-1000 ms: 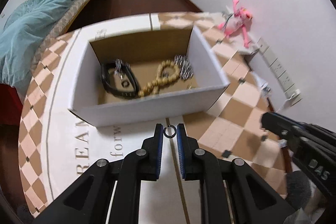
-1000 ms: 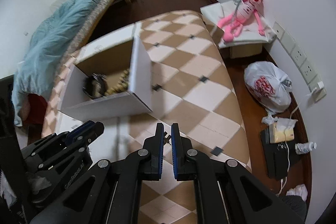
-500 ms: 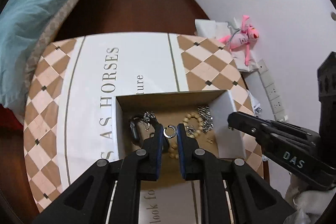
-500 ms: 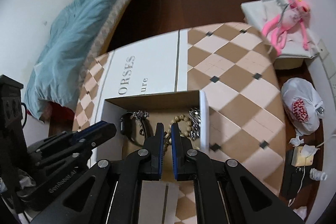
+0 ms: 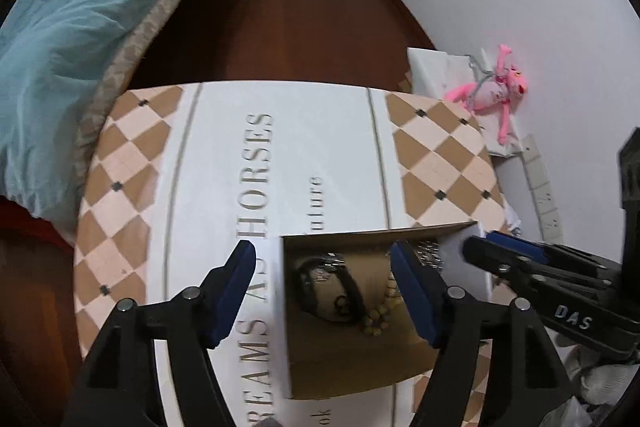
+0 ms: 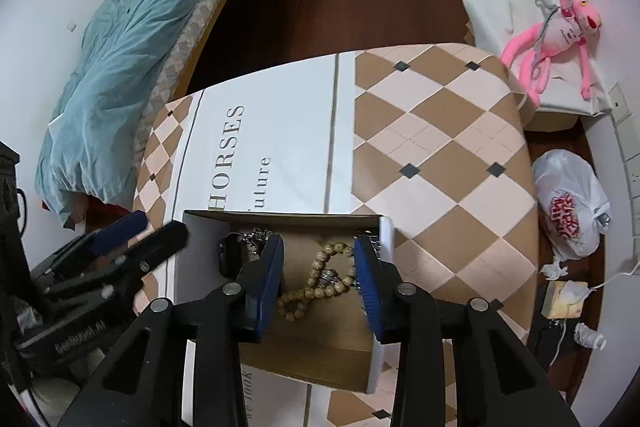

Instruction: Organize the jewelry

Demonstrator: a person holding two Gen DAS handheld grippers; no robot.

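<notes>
Cardboard box [image 6: 384,239]: open-topped, white outside, brown inside.
Contents: one wooden bead string [image 6: 316,287], one black band [image 5: 344,287], silver chains [image 6: 256,237].
Left tool [image 5: 322,285]: just opened wide, nothing gripped.
Right tool [image 6: 320,279]: just opened, narrower, nothing gripped.

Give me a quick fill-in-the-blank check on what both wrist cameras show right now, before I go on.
1. The wooden bead bracelet lies inside the open cardboard ____.
2. The pink plush toy lies beside the ____-coloured wall.
3. The jaws of the left gripper stand ____, with nothing pinched between them.
4. The large word printed on the tablecloth beyond the box reads ____.

Missing words: box; white; open; HORSES
</notes>
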